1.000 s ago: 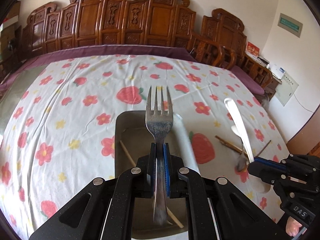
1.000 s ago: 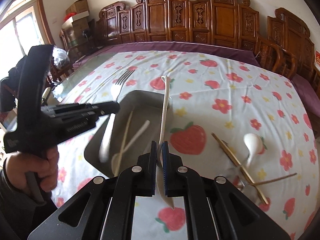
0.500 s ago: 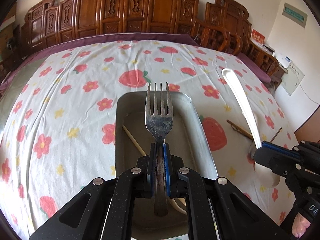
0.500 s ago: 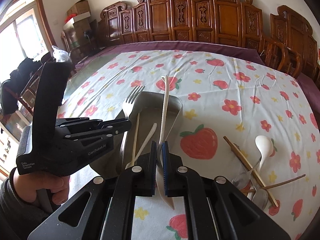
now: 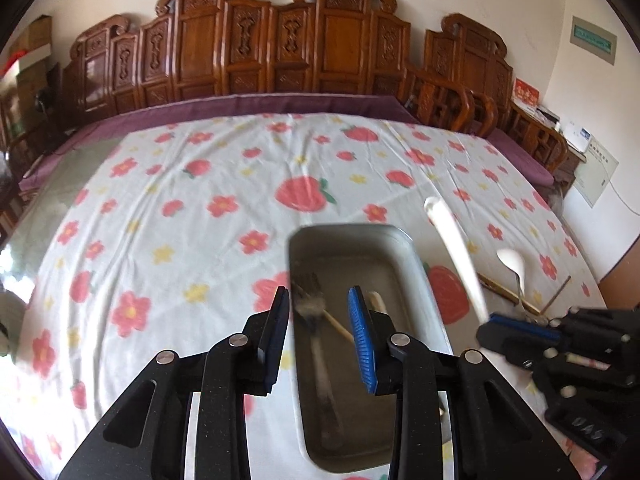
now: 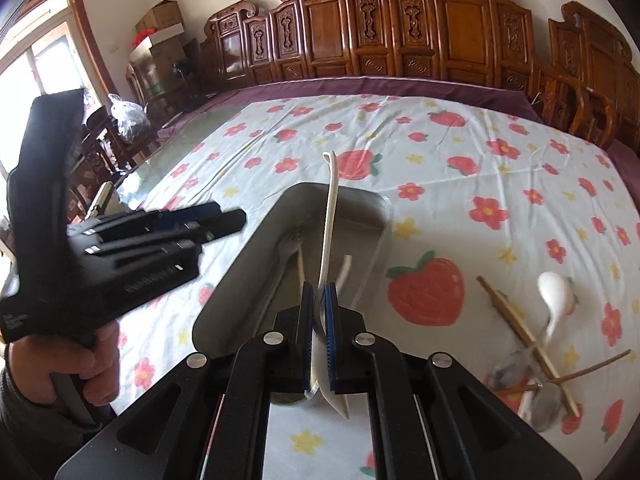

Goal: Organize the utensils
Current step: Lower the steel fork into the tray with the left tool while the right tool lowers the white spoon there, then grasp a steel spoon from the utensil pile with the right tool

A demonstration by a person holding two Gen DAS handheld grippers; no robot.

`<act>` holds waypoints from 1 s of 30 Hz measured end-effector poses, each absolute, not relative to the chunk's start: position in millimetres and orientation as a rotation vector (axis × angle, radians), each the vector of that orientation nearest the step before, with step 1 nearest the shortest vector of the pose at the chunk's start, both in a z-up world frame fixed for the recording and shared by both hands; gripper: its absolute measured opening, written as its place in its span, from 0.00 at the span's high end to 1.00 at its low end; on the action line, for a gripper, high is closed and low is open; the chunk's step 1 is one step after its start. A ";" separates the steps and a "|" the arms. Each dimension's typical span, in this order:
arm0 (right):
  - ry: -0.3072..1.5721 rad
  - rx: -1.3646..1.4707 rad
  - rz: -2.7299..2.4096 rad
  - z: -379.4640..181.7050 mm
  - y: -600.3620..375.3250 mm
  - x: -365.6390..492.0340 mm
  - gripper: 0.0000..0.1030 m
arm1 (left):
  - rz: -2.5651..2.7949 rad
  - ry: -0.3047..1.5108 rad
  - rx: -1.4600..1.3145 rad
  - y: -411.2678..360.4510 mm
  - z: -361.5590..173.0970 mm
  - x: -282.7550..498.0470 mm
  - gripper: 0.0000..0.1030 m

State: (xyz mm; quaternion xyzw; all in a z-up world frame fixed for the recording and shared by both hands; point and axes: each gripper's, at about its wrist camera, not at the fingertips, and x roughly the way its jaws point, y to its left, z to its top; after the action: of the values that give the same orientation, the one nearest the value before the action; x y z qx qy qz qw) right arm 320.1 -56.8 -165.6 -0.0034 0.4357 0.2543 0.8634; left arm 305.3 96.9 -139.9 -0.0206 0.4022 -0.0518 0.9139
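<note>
My left gripper (image 5: 319,294) hovers over the near left part of the grey metal tray (image 5: 348,231); its jaws are opening and nothing is pressed between the pads. The metal fork (image 5: 322,368) shows blurred inside the tray below them, beside a chopstick (image 5: 338,324). My right gripper (image 6: 319,300) is shut on the bowl end of a long white spoon (image 6: 330,216), whose handle points up and away over the tray (image 6: 385,210). In the right wrist view the fork (image 6: 290,240) lies in the tray and the left gripper (image 6: 232,216) is left of it.
On the flowered tablecloth right of the tray lie a white spoon (image 6: 556,292), crossed chopsticks (image 6: 516,320) and metal spoons (image 6: 548,400). Carved wooden chairs (image 6: 440,32) line the far table edge. A hand (image 6: 96,360) holds the left gripper's handle.
The left gripper's jaws have parted and the fork has dropped from them into the tray. The left gripper has shifted left of the tray's middle. The right gripper still holds the white spoon.
</note>
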 end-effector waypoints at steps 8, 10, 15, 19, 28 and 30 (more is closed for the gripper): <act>0.957 0.030 0.577 -187.2 -26.2 334.8 0.93 | -0.065 0.809 -0.083 129.0 -131.3 307.9 0.72; 0.962 0.028 0.580 -189.6 -19.5 337.3 0.93 | -0.062 0.809 -0.088 131.4 -131.6 308.5 0.72; 0.972 0.036 0.585 -194.2 -11.9 342.3 0.90 | -0.061 0.804 -0.083 132.3 -130.7 308.7 0.72; 0.971 0.028 0.584 -193.9 -19.1 342.5 0.89 | -0.068 0.799 -0.079 130.4 -129.6 308.6 0.72; 0.912 -0.044 0.505 -172.4 -85.6 315.1 0.89 | -0.116 0.777 -0.020 102.2 -129.5 303.2 0.45; 0.904 -0.050 0.478 -168.6 -102.6 309.4 0.89 | -0.129 0.776 -0.011 95.5 -129.7 301.4 0.44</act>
State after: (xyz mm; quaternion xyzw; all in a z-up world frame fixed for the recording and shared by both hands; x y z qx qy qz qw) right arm 309.4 -102.6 -168.6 -0.0241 0.4325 0.2287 0.8718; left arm 301.4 95.5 -129.7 -0.0053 0.3779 -0.0628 0.9237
